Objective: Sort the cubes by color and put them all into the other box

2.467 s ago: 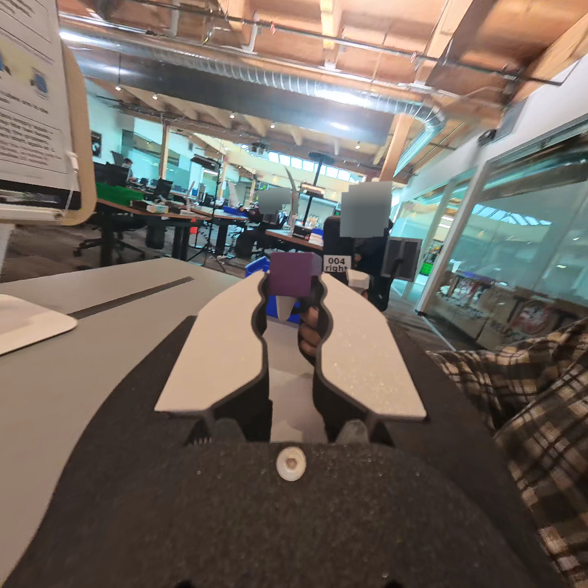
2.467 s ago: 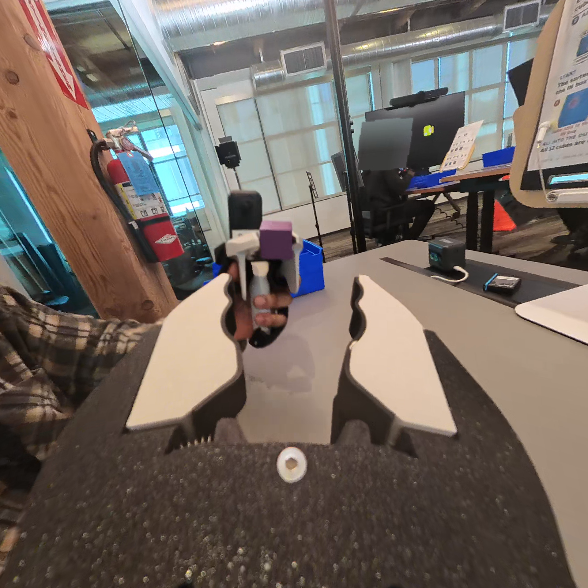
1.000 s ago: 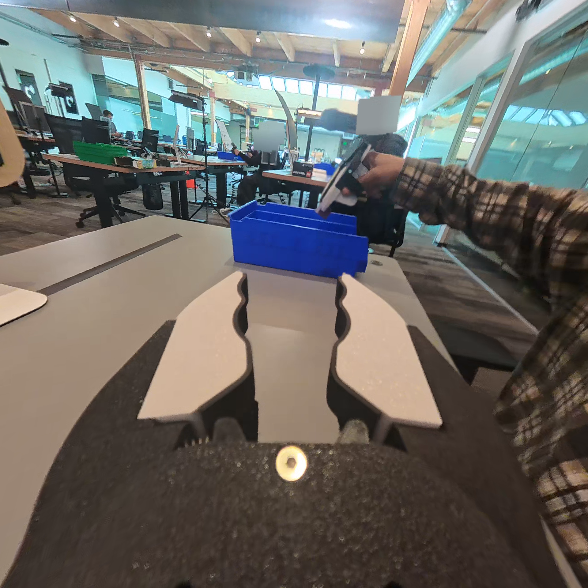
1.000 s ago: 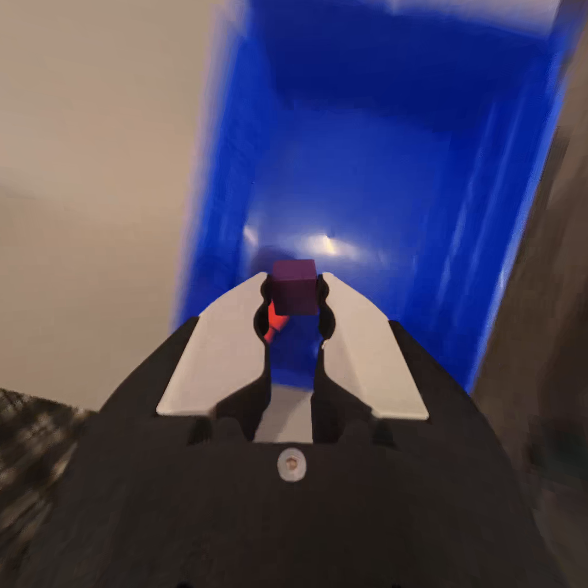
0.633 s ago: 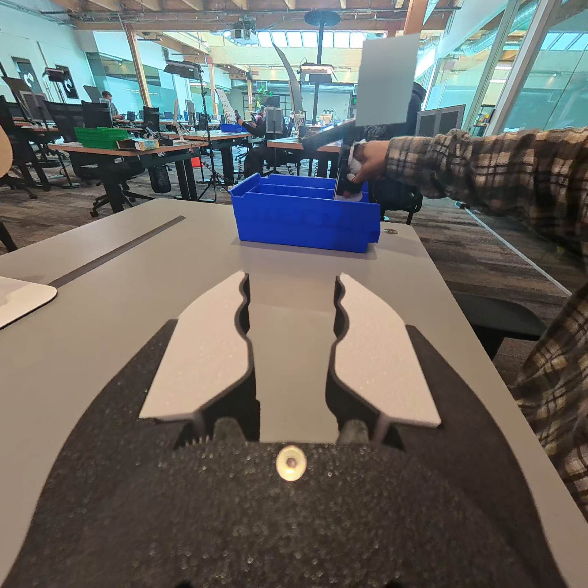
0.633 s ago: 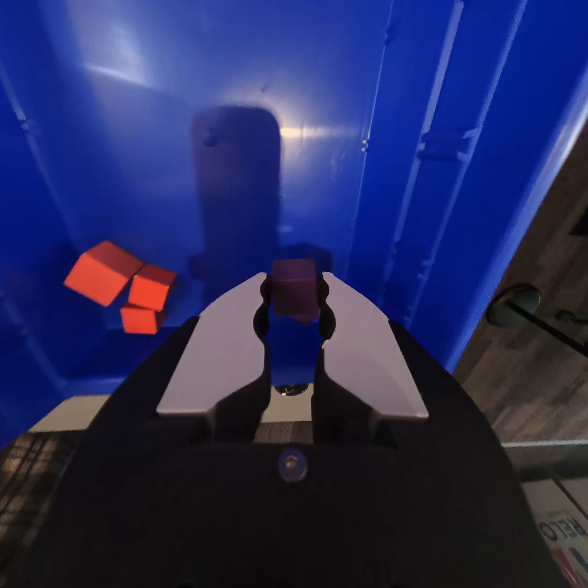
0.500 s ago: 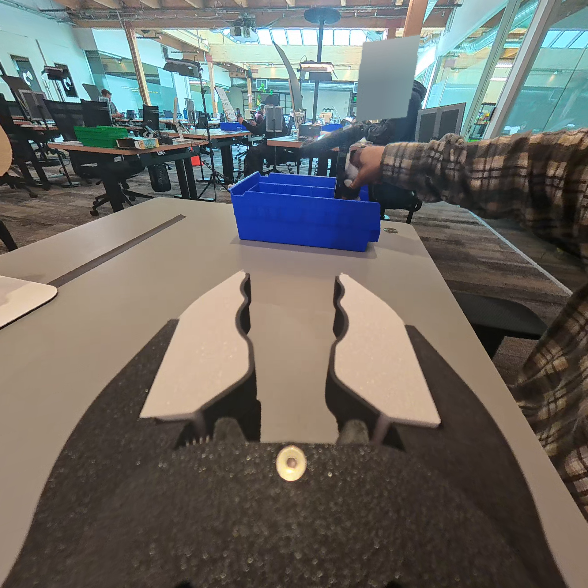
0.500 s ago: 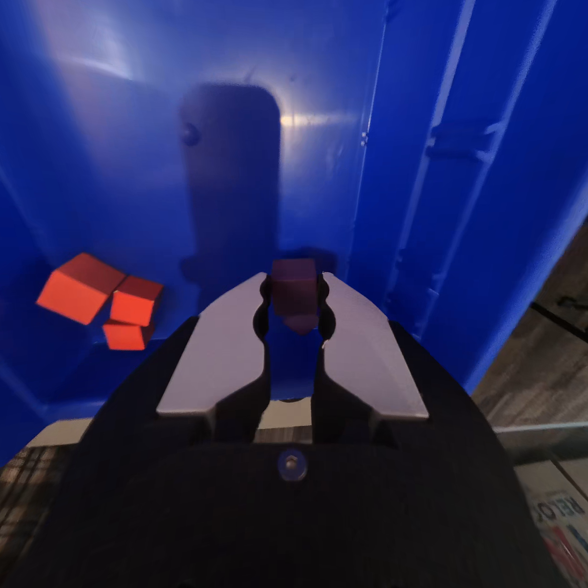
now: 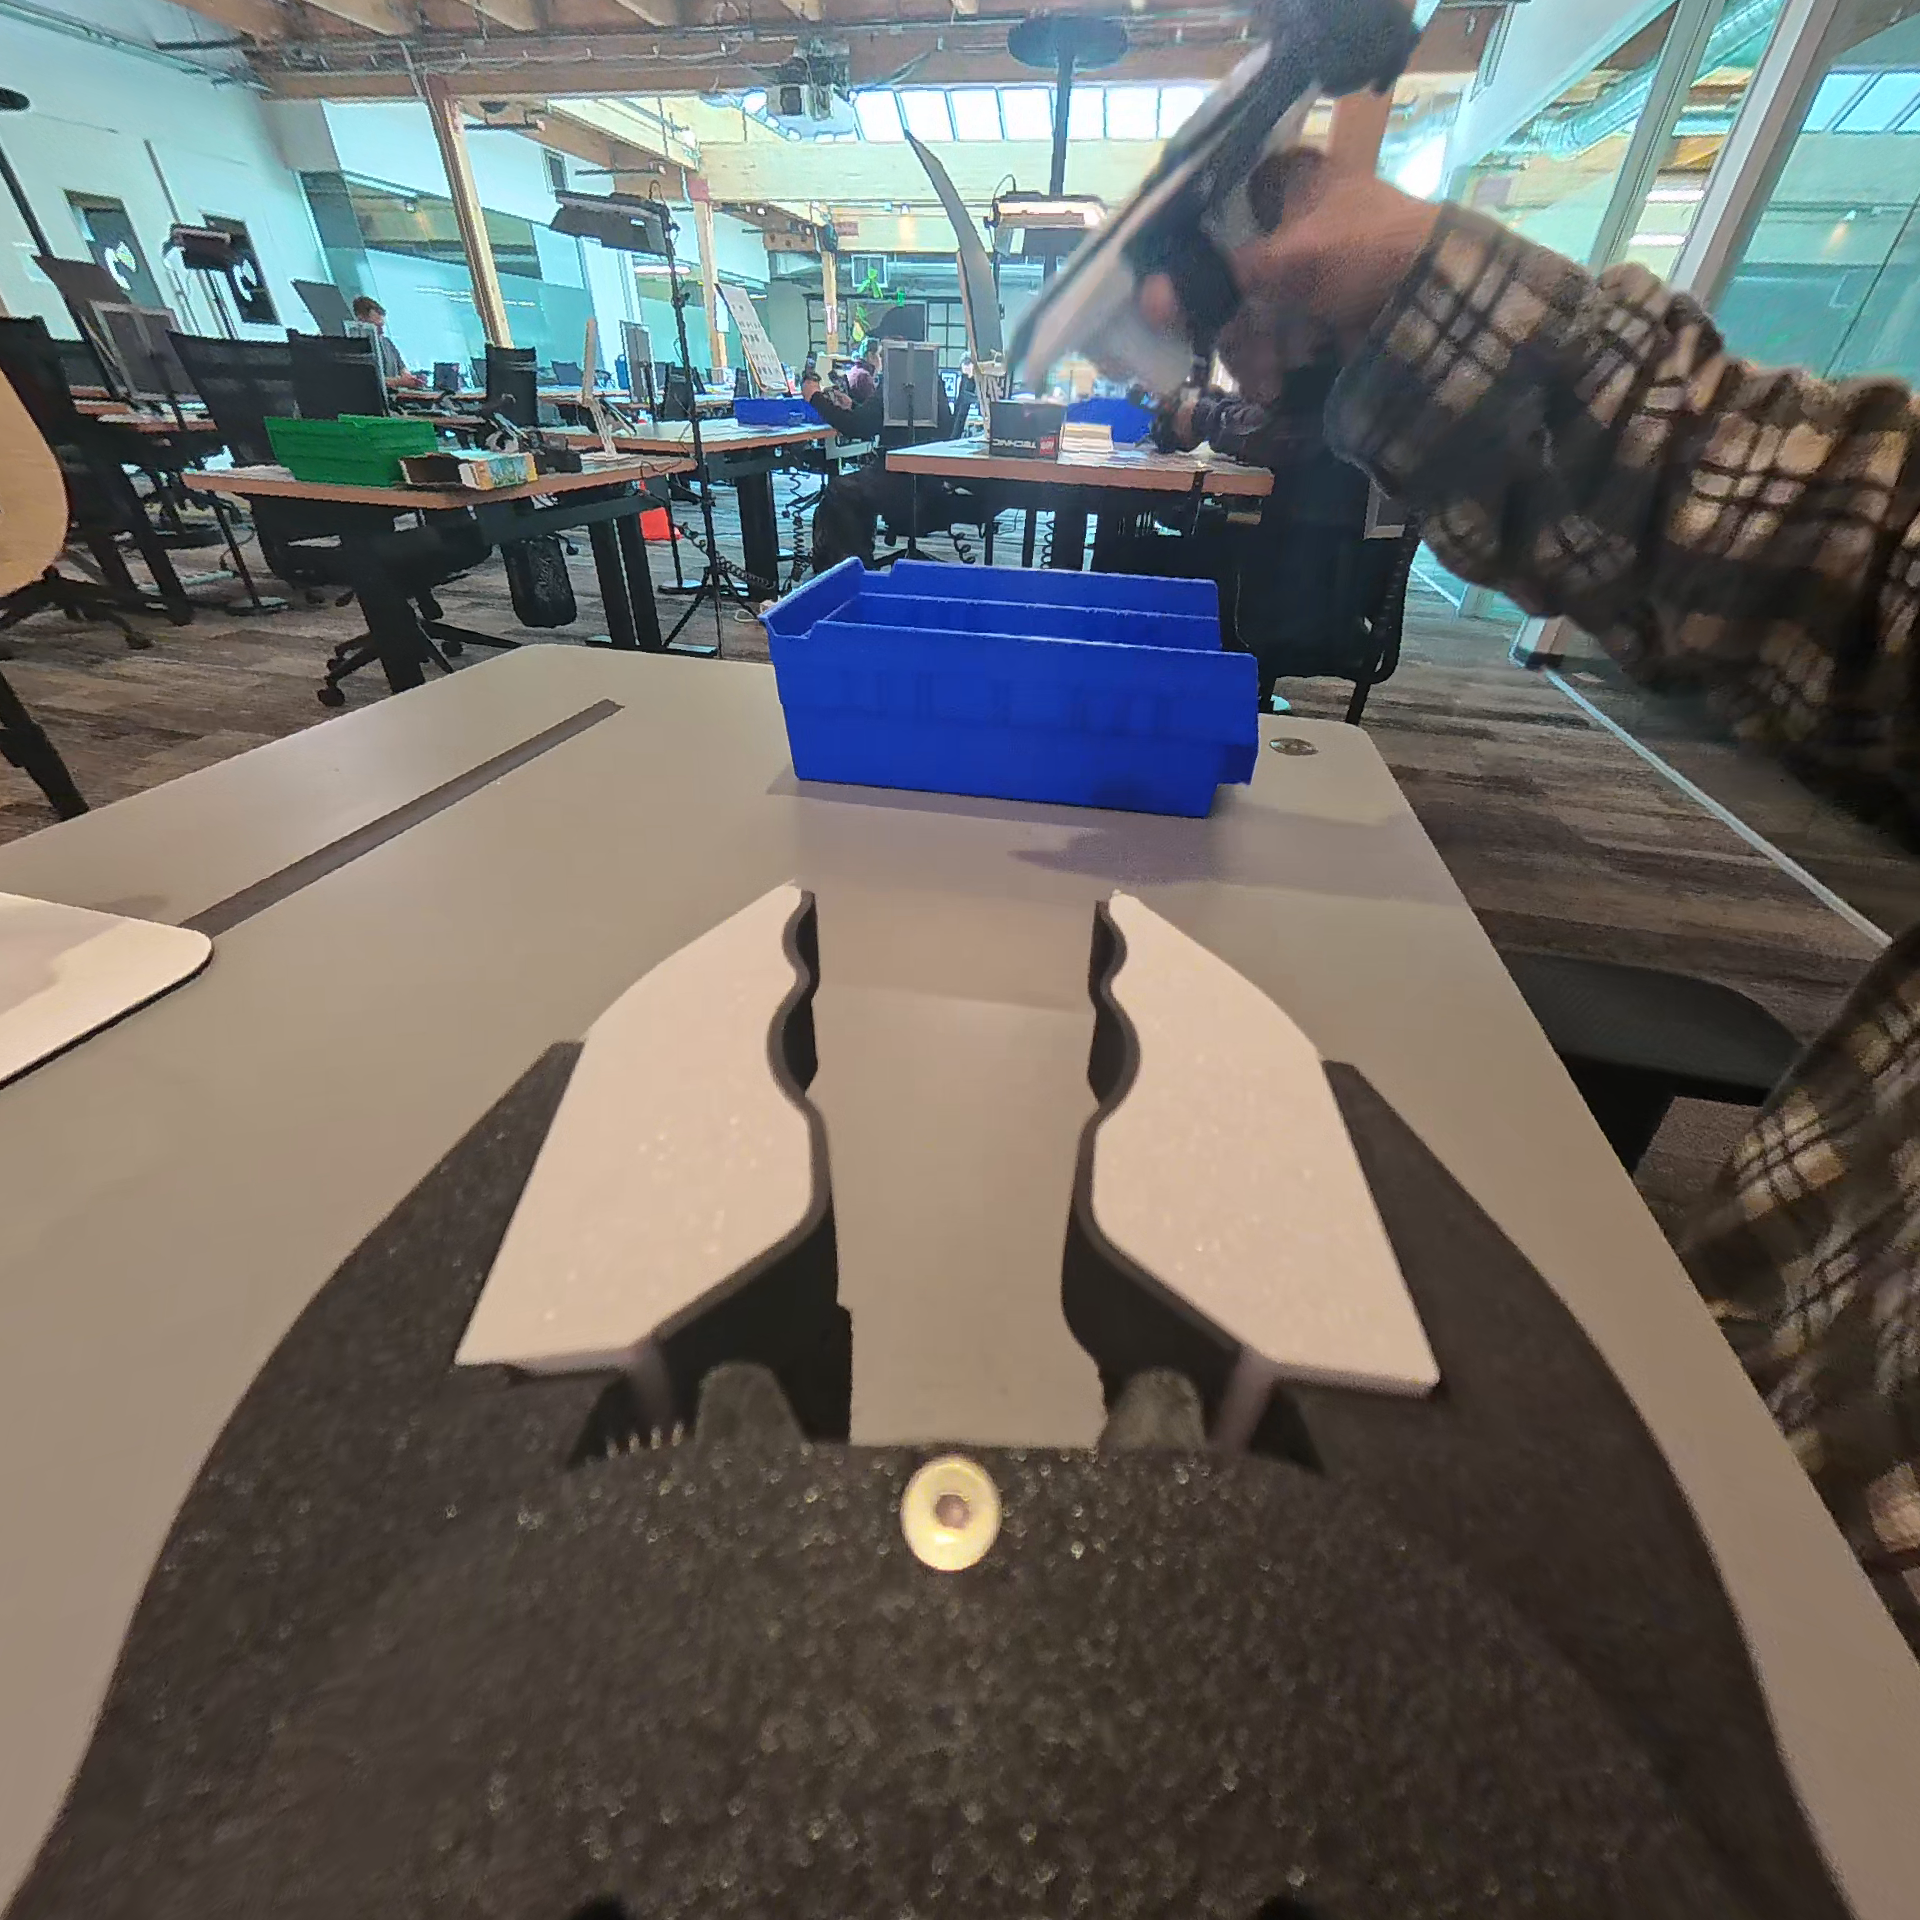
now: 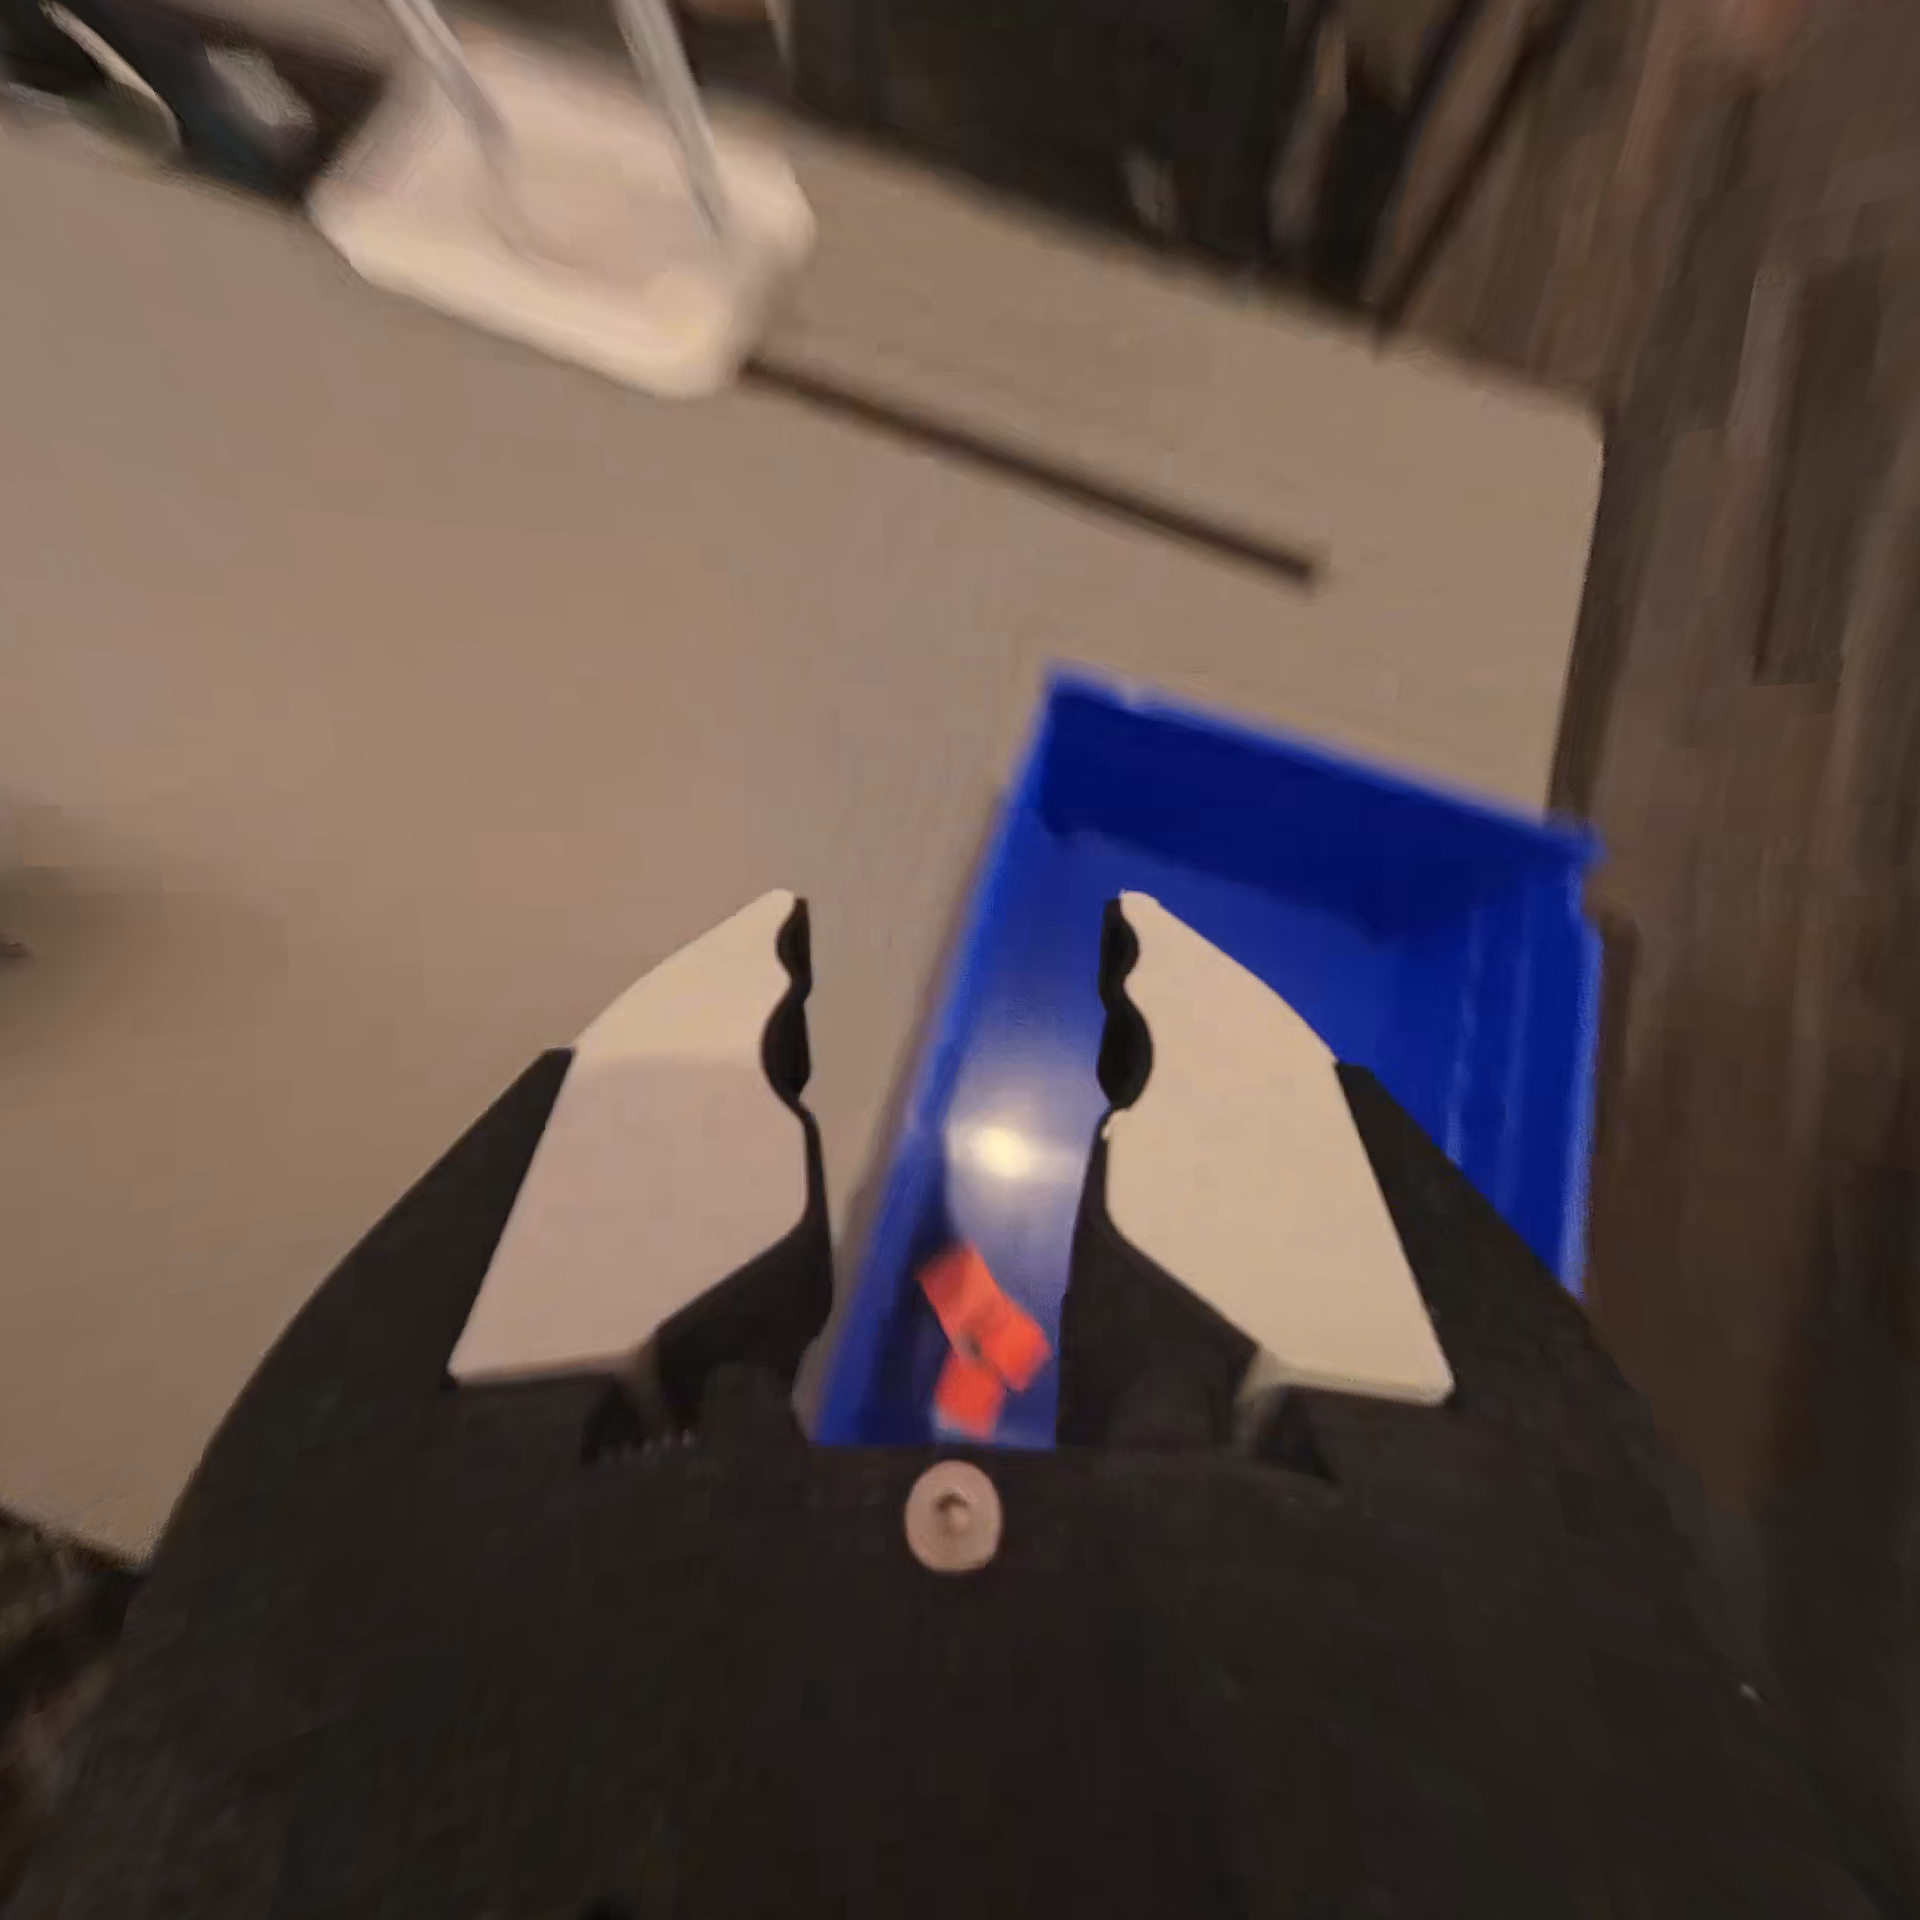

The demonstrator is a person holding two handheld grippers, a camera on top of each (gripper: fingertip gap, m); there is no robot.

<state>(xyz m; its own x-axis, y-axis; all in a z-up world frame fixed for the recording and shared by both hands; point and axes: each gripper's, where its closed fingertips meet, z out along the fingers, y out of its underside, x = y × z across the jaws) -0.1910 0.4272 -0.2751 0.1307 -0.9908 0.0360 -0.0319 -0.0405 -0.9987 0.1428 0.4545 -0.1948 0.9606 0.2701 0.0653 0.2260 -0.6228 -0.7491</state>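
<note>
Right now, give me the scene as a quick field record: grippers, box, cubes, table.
left gripper: open, holding nothing, low over the grey table
right gripper: open, holding nothing, raised above the blue box
blue box: at the table's far right corner in the left wrist view
orange cubes: clustered at one end inside the box
purple cube: not visible now
image quality: right wrist view blurred

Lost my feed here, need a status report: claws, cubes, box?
Left claw open, empty, low over the table. Right claw open, empty, above the blue box. Orange cubes inside; purple cube not visible. Nothing blocking.
</note>
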